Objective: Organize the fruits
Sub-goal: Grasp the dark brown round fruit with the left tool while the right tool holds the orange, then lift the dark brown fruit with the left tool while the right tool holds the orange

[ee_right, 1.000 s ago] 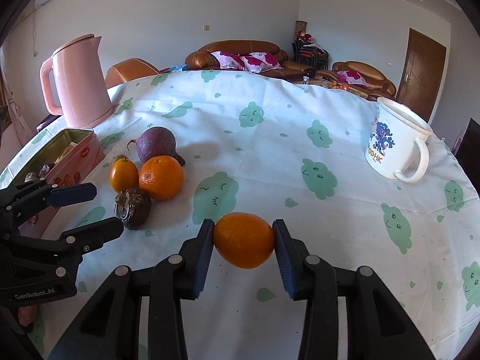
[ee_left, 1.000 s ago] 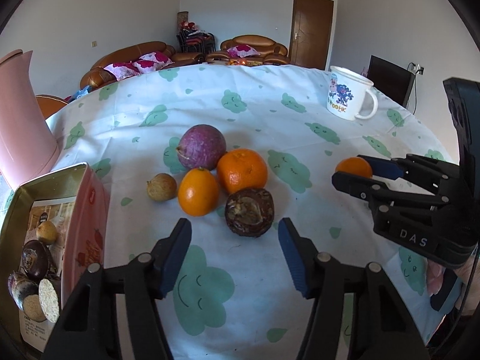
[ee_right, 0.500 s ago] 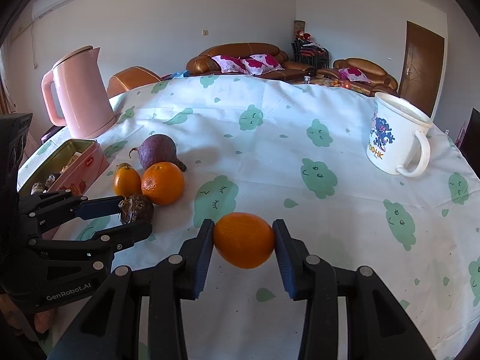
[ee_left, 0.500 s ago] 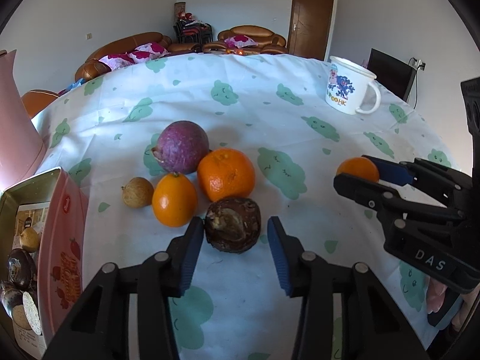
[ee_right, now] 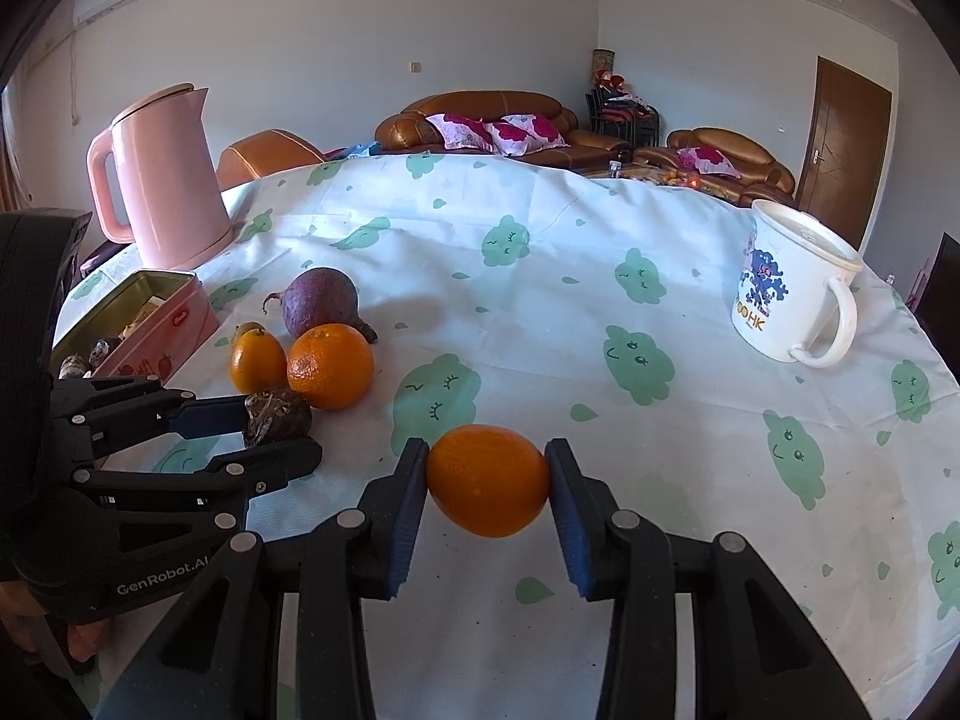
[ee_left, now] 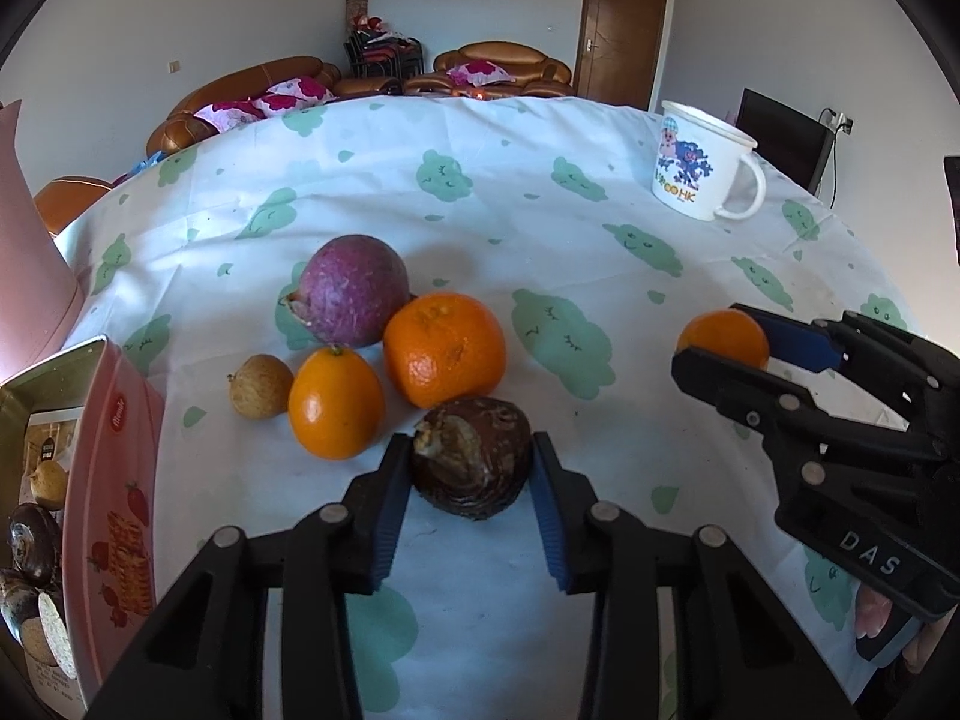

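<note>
My left gripper (ee_left: 471,471) is closed around a dark brown wrinkled fruit (ee_left: 471,465) on the tablecloth, both pads touching its sides; it also shows in the right wrist view (ee_right: 276,417). Behind it lie a large orange (ee_left: 444,348), a small orange (ee_left: 335,402), a purple fruit (ee_left: 351,289) and a small tan fruit (ee_left: 260,386). My right gripper (ee_right: 487,489) is shut on an orange (ee_right: 487,489), seen from the left wrist view at the right (ee_left: 723,339).
An open pink tin (ee_left: 114,480) with several dark and tan fruits inside stands at the left. A pink kettle (ee_right: 165,180) stands behind it. A white printed mug (ee_right: 786,288) stands far right. The table has a white cloth with green prints (ee_right: 540,312).
My left gripper moved forward to the brown fruit and closed its fingers onto it. My right gripper kept holding the orange, nearly still.
</note>
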`<state>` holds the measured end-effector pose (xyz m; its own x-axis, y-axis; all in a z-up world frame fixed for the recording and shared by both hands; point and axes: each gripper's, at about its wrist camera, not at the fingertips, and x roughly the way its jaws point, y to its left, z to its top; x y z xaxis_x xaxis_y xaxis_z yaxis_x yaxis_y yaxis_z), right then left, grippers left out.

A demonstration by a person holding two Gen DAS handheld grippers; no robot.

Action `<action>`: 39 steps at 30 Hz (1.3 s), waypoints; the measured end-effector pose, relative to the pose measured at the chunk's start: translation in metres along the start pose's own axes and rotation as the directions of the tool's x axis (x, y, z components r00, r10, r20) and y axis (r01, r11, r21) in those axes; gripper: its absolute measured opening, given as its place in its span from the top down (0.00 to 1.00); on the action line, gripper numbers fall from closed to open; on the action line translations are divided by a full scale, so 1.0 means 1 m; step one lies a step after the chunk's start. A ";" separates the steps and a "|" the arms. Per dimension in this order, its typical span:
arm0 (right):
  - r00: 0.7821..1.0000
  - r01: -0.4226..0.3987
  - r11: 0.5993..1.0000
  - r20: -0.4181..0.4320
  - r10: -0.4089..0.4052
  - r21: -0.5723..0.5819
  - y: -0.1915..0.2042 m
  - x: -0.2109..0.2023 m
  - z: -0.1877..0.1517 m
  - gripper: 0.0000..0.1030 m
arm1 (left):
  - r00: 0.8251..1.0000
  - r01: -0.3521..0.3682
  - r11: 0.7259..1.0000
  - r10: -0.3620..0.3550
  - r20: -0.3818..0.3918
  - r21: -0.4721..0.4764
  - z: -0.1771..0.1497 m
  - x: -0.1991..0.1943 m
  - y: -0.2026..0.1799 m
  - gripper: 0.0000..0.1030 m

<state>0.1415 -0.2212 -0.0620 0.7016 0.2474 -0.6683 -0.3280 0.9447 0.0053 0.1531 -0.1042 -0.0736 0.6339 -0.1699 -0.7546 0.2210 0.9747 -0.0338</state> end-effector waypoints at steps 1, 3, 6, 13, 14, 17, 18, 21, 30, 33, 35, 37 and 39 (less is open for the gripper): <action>1.000 0.001 1.000 0.003 -0.001 0.000 0.000 -0.001 0.000 0.60 | 1.000 -0.004 1.000 0.004 0.011 0.006 0.000 -0.002 -0.001 0.61; 1.000 -0.001 1.000 0.009 0.001 -0.003 0.000 -0.002 0.000 0.60 | 1.000 -0.013 1.000 0.013 0.029 0.012 0.000 -0.005 -0.002 0.61; 1.000 -0.001 1.000 0.018 0.001 -0.009 0.001 -0.003 0.000 0.60 | 0.999 -0.012 1.000 0.011 0.042 0.006 0.001 -0.008 0.000 0.61; 0.999 -0.001 1.000 0.046 0.002 -0.027 0.004 -0.010 -0.001 0.60 | 0.997 -0.010 1.000 0.010 0.081 0.004 0.000 -0.014 0.000 0.61; 0.999 -0.001 1.000 0.051 0.002 -0.028 0.005 -0.010 -0.001 0.60 | 0.996 -0.013 1.000 0.012 0.089 0.007 0.000 -0.016 -0.001 0.61; 0.998 -0.001 1.000 0.061 0.003 -0.029 0.005 -0.012 0.000 0.59 | 0.994 -0.020 1.000 0.018 0.106 0.015 -0.001 -0.020 -0.002 0.61; 0.998 -0.002 1.000 0.064 0.004 -0.029 0.005 -0.013 0.000 0.59 | 0.994 -0.022 1.000 0.020 0.110 0.016 -0.001 -0.020 -0.002 0.61; 0.997 -0.004 1.000 0.075 0.007 -0.029 0.005 -0.014 -0.001 0.60 | 0.992 -0.026 0.999 0.024 0.124 0.018 -0.001 -0.023 -0.002 0.61; 0.995 -0.009 0.999 0.103 0.012 -0.031 0.005 -0.019 -0.001 0.60 | 0.984 -0.047 0.998 0.042 0.174 0.028 -0.003 -0.032 -0.005 0.61; 0.993 -0.009 0.999 0.115 0.013 -0.034 0.006 -0.022 -0.002 0.60 | 0.981 -0.053 0.998 0.046 0.189 0.033 -0.004 -0.035 -0.006 0.61; 0.992 -0.010 0.999 0.124 0.014 -0.036 0.006 -0.023 -0.002 0.60 | 0.979 -0.056 0.998 0.048 0.197 0.035 -0.004 -0.036 -0.006 0.61; 0.991 -0.010 0.999 0.132 0.015 -0.038 0.006 -0.025 -0.002 0.60 | 0.978 -0.056 0.998 0.048 0.202 0.035 -0.005 -0.037 -0.007 0.61; 0.990 -0.010 0.999 0.137 0.015 -0.038 0.006 -0.026 -0.002 0.60 | 0.977 -0.057 0.998 0.049 0.207 0.034 -0.005 -0.038 -0.007 0.61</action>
<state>0.1198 -0.2222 -0.0463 0.7768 0.2889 -0.5596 -0.3589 0.9333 -0.0163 0.1239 -0.1036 -0.0478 0.7835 -0.1488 -0.6034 0.2095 0.9773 0.0311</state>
